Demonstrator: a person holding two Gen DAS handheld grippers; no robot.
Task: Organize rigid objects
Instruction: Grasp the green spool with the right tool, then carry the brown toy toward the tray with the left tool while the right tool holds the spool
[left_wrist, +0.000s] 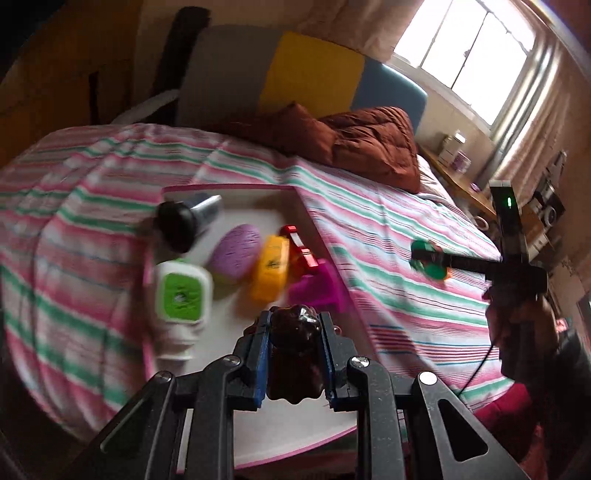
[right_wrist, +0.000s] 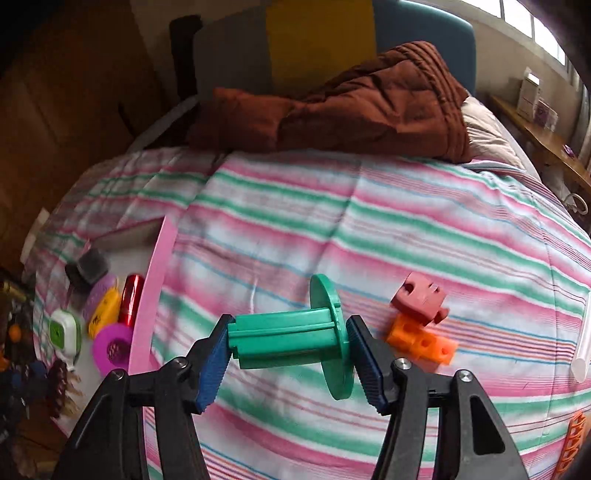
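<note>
Pink-rimmed tray (left_wrist: 295, 192) crowded: white bottle (left_wrist: 180, 295), purple oval (left_wrist: 236, 254), yellow piece (left_wrist: 271, 271).
Left gripper (left_wrist: 293, 328) clamped on dark brown figure (left_wrist: 293, 332) above tray; right gripper (right_wrist: 288, 343) clamped on green spool (right_wrist: 291, 341) over open striped bedspread (right_wrist: 369, 229).

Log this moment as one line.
left hand-held gripper: shut on dark brown piece, over pink tray | right hand-held gripper: shut on green spool, over striped bedspread
</note>
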